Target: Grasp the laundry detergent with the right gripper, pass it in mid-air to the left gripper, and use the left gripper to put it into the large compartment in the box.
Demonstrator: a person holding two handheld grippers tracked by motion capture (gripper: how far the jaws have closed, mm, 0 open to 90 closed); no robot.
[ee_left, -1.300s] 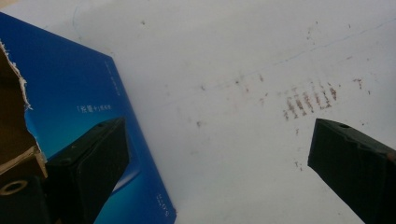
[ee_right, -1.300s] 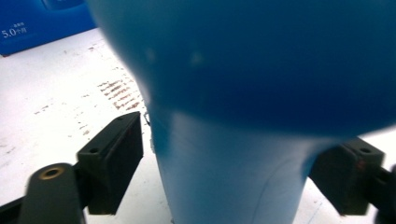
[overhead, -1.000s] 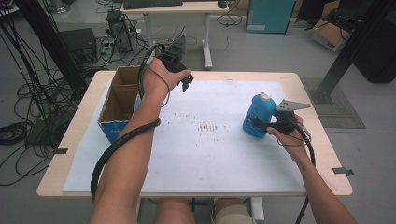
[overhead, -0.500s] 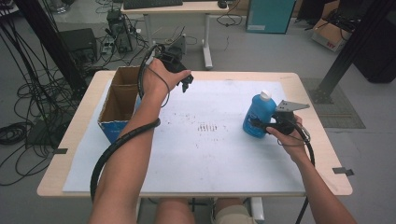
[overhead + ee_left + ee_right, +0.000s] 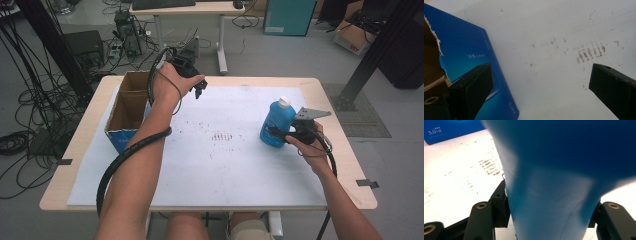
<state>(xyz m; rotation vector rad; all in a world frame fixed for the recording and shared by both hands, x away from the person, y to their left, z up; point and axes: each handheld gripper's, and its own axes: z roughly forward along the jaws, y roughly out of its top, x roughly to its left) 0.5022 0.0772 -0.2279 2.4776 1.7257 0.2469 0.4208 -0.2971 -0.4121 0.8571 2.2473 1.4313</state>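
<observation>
A blue bottle (image 5: 276, 124) with a white cap stands upright on the right part of the white sheet (image 5: 225, 165). My right gripper (image 5: 280, 134) has just been closing its jaws on the bottle's lower body, and the pads now press both sides. In the right gripper view the bottle (image 5: 554, 182) rises between the two jaws. My left gripper (image 5: 197, 90) hovers over the sheet's far left, beside the cardboard box (image 5: 127, 107). Its jaws stand wide open around bare sheet, with nothing held by the left gripper (image 5: 541, 82).
The open cardboard box with a blue outer side (image 5: 474, 50) sits at the table's left. Brown smudges (image 5: 222, 136) mark the sheet's middle. The wooden table edge (image 5: 345, 150) runs close behind my right hand. Cables and desks crowd the floor beyond.
</observation>
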